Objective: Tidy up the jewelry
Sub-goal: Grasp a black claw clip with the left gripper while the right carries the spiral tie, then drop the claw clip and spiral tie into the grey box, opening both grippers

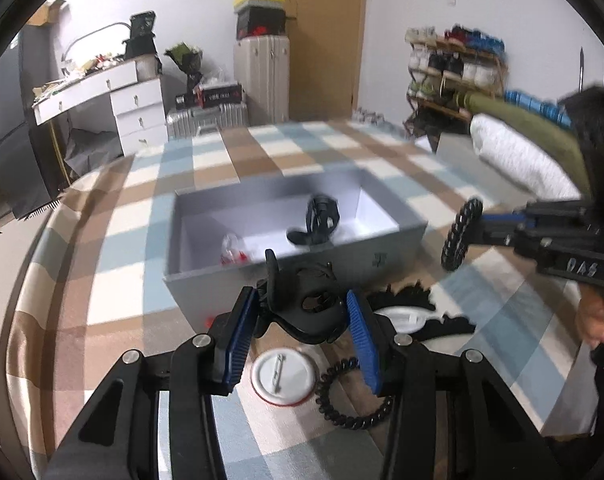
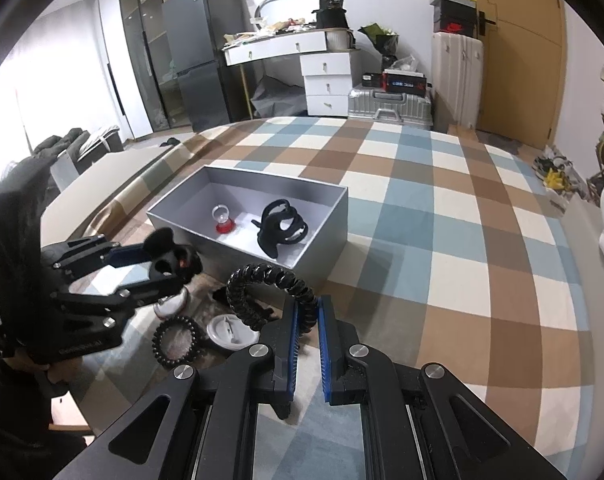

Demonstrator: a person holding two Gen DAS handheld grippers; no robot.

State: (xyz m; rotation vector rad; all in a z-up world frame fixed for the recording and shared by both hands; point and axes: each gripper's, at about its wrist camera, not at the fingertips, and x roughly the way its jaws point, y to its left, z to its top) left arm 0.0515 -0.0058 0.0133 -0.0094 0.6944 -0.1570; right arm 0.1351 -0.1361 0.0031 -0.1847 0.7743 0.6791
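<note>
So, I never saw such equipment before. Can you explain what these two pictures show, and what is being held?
No robot here: a person holds a hand-operated gripper in each hand, each with a camera looking along its two blue-padded fingers. The left camera shows the left gripper closed on a black hair claw clip; the right camera shows the right gripper closed on a black spiral hair tie. On the checked cloth stands an open grey box holding another black claw clip and a small red-based trinket. In front of the box lie two white round badges and another spiral tie.
</note>
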